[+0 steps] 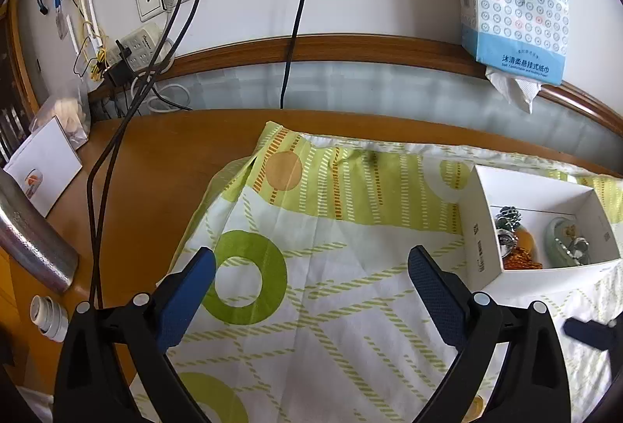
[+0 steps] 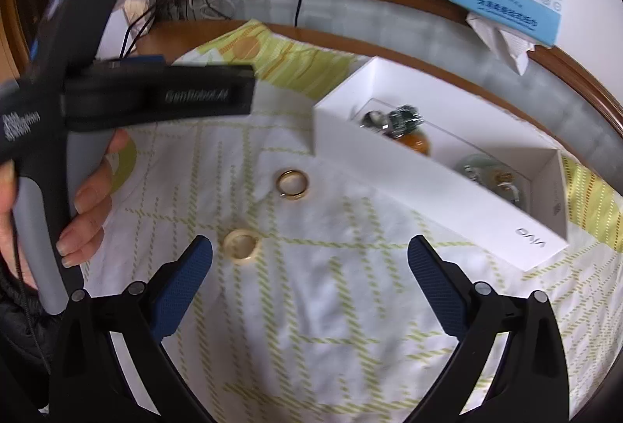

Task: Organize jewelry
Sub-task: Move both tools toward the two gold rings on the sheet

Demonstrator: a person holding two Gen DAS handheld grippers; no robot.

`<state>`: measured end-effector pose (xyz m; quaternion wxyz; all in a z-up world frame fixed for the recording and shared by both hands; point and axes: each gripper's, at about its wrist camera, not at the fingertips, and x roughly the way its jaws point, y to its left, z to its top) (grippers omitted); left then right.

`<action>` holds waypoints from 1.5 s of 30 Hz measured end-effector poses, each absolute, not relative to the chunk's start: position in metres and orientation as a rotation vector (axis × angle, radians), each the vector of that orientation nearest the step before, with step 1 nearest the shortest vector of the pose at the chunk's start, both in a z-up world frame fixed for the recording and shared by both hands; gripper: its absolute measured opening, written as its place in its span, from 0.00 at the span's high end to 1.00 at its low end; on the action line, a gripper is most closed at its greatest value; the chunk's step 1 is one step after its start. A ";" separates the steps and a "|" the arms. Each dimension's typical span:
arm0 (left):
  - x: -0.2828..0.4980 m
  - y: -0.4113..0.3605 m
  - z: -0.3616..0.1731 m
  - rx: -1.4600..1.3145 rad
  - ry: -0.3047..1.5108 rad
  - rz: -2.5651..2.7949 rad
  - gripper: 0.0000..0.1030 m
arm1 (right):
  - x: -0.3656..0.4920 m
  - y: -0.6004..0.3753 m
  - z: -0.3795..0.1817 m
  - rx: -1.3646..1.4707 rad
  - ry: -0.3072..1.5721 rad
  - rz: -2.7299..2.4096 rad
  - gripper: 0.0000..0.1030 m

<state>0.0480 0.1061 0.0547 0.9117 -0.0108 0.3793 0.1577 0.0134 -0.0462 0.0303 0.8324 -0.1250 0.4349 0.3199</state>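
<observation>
Two rings lay loose on the green-patterned white cloth (image 2: 350, 286): a shiny gold metal ring (image 2: 293, 184) and, at its 7 o'clock, a pale cream ring (image 2: 241, 246). The open white cardboard box (image 2: 440, 197) sat at their 3 o'clock. Both looked light, rigid and slippery — best pinched across the band. The right gripper (image 2: 309, 259) and the left gripper (image 1: 311, 267) both stood apart, empty.

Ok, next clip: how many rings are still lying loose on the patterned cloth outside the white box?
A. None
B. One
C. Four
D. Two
D: the right wrist view shows a gold ring and a pale cream ring lying apart on the patterned cloth, both outside the white box, ahead of the open right claw.
</observation>
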 end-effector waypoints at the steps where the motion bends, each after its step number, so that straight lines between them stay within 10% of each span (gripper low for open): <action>1: 0.048 0.106 0.055 -0.023 0.782 0.320 0.06 | 0.012 -0.043 0.029 -0.267 0.924 0.674 0.07; 15: 0.046 0.097 0.055 0.021 0.777 0.314 0.06 | 0.015 -0.038 0.019 -0.299 0.924 0.560 0.35; 45: 0.044 0.075 0.050 0.045 0.798 0.119 0.06 | 0.021 -0.190 0.018 -0.003 0.934 0.406 0.35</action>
